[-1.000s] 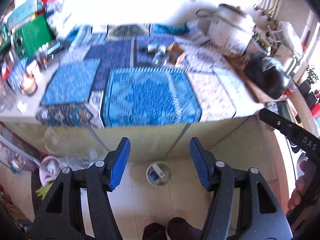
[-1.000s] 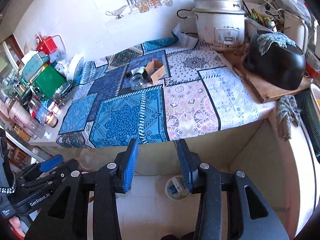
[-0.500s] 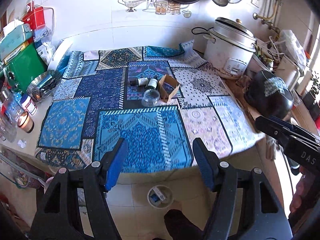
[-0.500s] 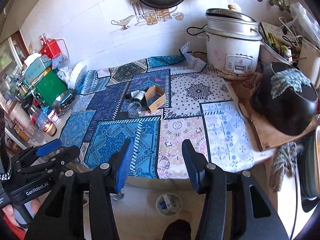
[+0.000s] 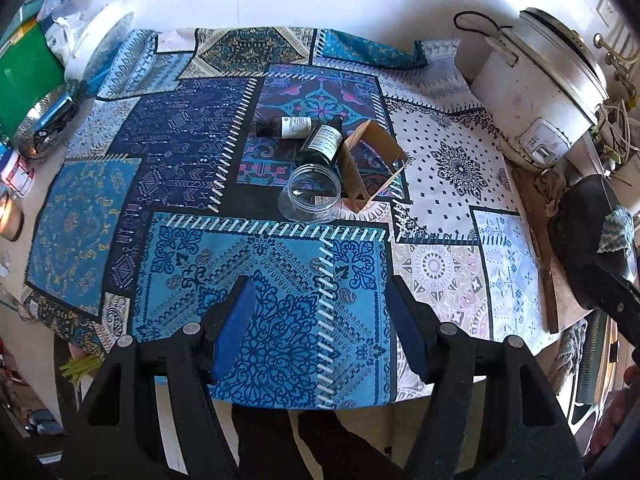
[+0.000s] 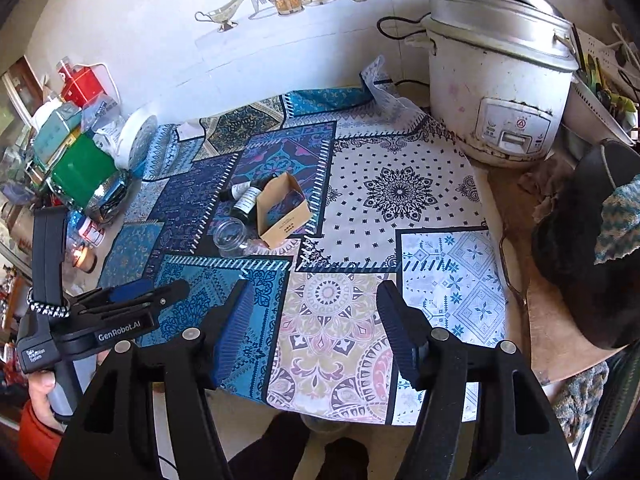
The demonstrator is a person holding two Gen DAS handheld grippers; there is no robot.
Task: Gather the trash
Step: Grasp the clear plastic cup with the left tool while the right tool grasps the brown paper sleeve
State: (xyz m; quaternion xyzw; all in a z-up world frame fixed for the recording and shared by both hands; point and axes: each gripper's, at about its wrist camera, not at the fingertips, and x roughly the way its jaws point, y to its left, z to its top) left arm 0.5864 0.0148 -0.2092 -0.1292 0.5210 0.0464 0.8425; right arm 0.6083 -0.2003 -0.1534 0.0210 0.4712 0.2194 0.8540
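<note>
Your left gripper [image 5: 320, 332] hangs over the near edge of the patchwork-printed blue, white and pink tablecloth [image 5: 280, 280], jaws spread wide with nothing between the blue pads. Your right gripper [image 6: 312, 328] does the same a little further right, above the pink mandala panel, jaws also wide and empty.

The trash sits in a small cluster on the tablecloth, well beyond both grippers and left of the white dented rice cooker [image 6: 496, 92]. Take the open brown cardboard box [image 5: 370, 168] as your landmark; it stands tilted with its open face up. Just left of the box and nearest you is a clear, lidless plastic jar [image 5: 312, 194], lying tipped with its mouth towards you and touching or nearly touching the box. Behind the jar, against the box's left side, lies a dark glass bottle with a white label [image 5: 322, 144]. A second dark labelled bottle [image 5: 286, 126] lies on its side further left of the box, its end beside the first bottle.

Far right of the box, a large black pot with a teal patterned cloth draped on it [image 6: 588, 232] rests on a wooden board.
</note>
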